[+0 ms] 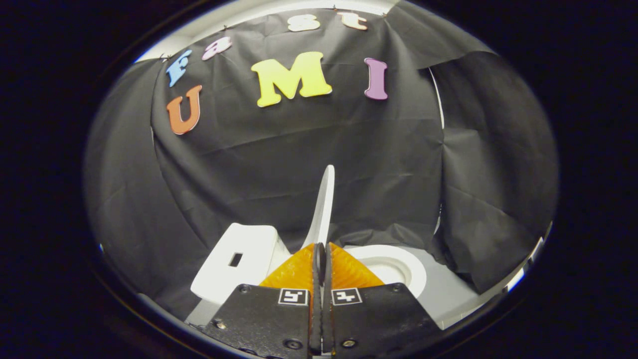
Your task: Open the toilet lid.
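While the gripper (321, 254) is clamping its fingers on the thin white plastic toilet lid (323, 209), the lid is standing edge-on, pointing toward twelve o'clock, with the white bowl (394, 264) at three o'clock.

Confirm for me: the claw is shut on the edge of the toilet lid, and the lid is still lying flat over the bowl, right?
Not quite. The claw is shut on the edge of the toilet lid, but the lid is not flat: the gripper view shows it raised nearly upright, with the open bowl exposed to its right.
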`<action>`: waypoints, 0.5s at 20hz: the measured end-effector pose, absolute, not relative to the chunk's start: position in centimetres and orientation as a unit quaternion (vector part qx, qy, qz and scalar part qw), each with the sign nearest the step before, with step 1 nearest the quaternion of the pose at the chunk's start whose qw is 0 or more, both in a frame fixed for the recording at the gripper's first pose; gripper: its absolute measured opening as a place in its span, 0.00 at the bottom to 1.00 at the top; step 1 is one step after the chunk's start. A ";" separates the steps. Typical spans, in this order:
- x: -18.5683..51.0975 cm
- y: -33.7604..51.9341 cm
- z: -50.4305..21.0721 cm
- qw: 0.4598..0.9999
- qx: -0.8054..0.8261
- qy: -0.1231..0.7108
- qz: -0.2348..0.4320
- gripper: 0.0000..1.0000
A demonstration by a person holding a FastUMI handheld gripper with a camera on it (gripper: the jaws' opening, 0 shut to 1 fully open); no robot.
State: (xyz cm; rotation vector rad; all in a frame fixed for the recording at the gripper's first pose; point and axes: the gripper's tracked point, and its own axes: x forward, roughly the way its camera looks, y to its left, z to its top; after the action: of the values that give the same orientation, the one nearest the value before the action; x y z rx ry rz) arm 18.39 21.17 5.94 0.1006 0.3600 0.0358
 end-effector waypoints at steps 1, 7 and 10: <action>18.4 22.0 6.0 0.983 0.043 0.177 0.021 0.04; 18.3 25.3 6.1 0.985 -0.007 0.171 0.025 0.04; 18.1 27.0 6.3 0.985 -0.022 0.169 0.035 0.04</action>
State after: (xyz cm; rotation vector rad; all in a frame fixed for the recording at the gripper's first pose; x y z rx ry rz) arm 18.10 26.99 6.27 -0.0433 0.3404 0.0697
